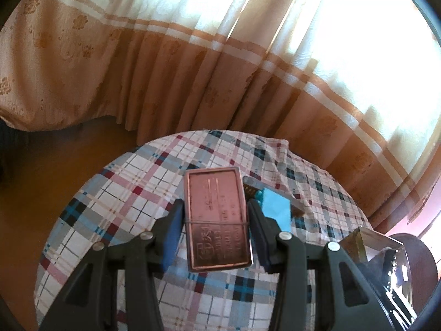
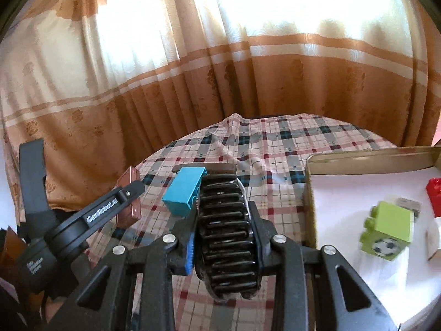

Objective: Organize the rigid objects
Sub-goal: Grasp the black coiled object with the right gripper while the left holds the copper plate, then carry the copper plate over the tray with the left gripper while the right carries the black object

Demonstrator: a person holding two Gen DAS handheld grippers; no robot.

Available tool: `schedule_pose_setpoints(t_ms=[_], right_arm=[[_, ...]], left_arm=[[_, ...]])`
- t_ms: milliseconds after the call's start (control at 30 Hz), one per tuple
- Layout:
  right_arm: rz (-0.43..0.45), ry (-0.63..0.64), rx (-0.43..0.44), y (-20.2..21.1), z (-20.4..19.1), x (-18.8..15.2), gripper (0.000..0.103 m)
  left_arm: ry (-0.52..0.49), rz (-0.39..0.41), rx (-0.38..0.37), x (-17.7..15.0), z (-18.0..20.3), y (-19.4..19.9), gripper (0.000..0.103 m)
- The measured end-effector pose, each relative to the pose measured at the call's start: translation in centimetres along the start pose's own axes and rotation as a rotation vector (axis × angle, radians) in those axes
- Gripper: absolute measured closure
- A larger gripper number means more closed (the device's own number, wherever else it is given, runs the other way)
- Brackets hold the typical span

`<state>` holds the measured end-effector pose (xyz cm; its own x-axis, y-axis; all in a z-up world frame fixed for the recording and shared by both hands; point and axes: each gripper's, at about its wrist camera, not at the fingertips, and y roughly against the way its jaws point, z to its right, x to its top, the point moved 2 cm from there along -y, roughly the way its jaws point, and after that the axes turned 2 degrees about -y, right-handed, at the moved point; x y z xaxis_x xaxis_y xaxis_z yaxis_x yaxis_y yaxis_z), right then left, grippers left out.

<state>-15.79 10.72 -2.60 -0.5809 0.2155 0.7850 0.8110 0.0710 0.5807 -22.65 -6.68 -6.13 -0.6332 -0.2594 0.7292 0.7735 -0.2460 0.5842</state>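
Observation:
My left gripper (image 1: 215, 207) is shut on a copper-coloured lighter (image 1: 216, 220), held upright above the plaid tablecloth (image 1: 124, 193). Just right of it a blue toy brick (image 1: 277, 209) lies on the cloth. In the right wrist view my right gripper (image 2: 223, 215) is shut on a black toothed wheel (image 2: 226, 234), its pads pressing both flat sides. The blue brick (image 2: 183, 194) sits just left of and beyond the wheel. Further left, the left gripper (image 2: 129, 193) shows from the side with the lighter (image 2: 128, 212) in it.
An open tin box (image 2: 308, 193) lined in white stands at the right, holding a green brick with a football picture (image 2: 387, 229) and a red brick (image 2: 434, 195). A flat dark object (image 2: 205, 168) lies behind the blue brick. Curtains (image 2: 220, 69) hang close behind the round table.

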Motion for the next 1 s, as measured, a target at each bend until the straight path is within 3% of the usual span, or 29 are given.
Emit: schedule_pose_setpoints(t_ms=[133, 433, 1000], right_arm=[[0.004, 0.012, 0.010, 1.6, 0.2, -0.3, 0.069], [0.041, 0.005, 0.021, 5.3, 1.2, -0.5, 0.069], [0.104, -0.064, -0.015, 9.8, 6.0, -0.5, 0.069]], left_arm=[[-0.053, 0.003, 0.050, -0.6, 1.4, 1.5, 0.057], [-0.171, 0.028, 0.089, -1.6, 5.3, 5.6, 0.057], [-0.281, 0.025, 0.061, -4.0, 11.0, 8.7, 0.057]])
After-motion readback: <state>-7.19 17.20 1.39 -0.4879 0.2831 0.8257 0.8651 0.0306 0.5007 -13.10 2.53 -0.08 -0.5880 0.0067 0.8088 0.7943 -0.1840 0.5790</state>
